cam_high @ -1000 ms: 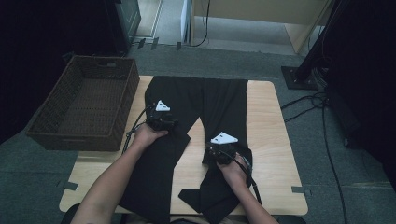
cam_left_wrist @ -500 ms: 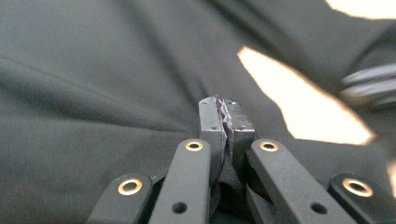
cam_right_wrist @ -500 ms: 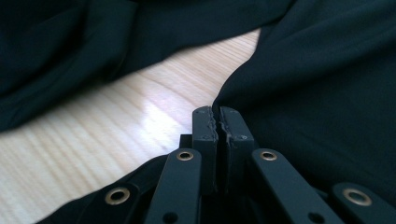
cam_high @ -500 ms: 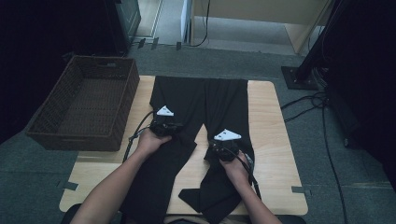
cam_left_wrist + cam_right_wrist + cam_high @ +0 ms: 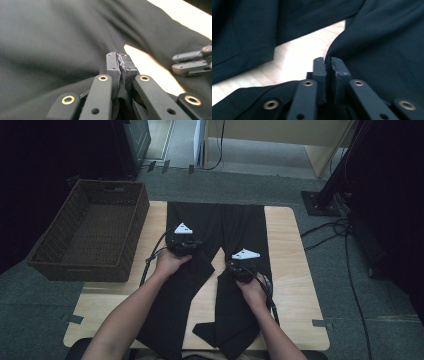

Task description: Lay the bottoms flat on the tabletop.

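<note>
With my left tool [image 5: 120, 65] clamped on the inner edge of one leg of the black fabric trousers [image 5: 220, 227] spread flat on the wooden bench [image 5: 290, 270] and my right tool [image 5: 328, 68] seemingly loosening, that edge could slip free.

Dim room with dark corners; both gripper views are soft and blurred.

Your two bare forearms reach in from the near edge of the surface [image 5: 292, 270]. Your left hand [image 5: 169, 262] holds the left gripper [image 5: 120, 62], its jaws clamped tight on a fold of black trousers [image 5: 240, 227]. Your right hand [image 5: 252, 290] holds the right gripper [image 5: 328, 65]; its jaws have just been opening slightly, black cloth between them.
</note>
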Tool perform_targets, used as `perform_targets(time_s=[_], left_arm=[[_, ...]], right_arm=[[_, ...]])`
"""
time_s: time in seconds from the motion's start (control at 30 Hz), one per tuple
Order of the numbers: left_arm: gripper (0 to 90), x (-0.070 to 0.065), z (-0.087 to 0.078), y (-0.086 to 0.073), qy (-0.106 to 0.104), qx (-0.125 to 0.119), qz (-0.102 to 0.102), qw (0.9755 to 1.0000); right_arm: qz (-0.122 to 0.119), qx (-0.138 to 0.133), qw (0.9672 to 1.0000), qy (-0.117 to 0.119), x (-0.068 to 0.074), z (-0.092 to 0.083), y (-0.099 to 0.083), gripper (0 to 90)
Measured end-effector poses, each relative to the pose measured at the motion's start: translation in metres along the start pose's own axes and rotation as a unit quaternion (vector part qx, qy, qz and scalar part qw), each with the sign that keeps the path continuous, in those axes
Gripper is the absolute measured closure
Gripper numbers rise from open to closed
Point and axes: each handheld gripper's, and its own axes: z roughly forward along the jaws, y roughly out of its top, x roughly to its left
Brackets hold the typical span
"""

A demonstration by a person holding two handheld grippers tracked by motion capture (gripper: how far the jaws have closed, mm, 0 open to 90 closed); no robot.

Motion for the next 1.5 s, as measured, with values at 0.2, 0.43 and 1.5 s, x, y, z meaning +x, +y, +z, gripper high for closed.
perform_targets(time_s=[0.2,0.43,1.5], left_arm=[[87.5,0.016,0.003,-0.013,0.015,0.009,-0.028,0.9995],[70.0,0.027,-0.001,-0.017,0.008,0.007,-0.056,0.9984],[56.3,0.007,-0.056,-0.077,0.033,0.022,-0.016,0.9991]], right_arm=[[0.004,-0.007,1.0,-0.003,-0.004,0.003,0.004,72.0],[-0.013,-0.017,0.9998,-0.006,0.003,-0.001,-0.004,69.6],[0.03,-0.033,0.999,-0.01,-0.033,-0.009,0.003,63.4]])
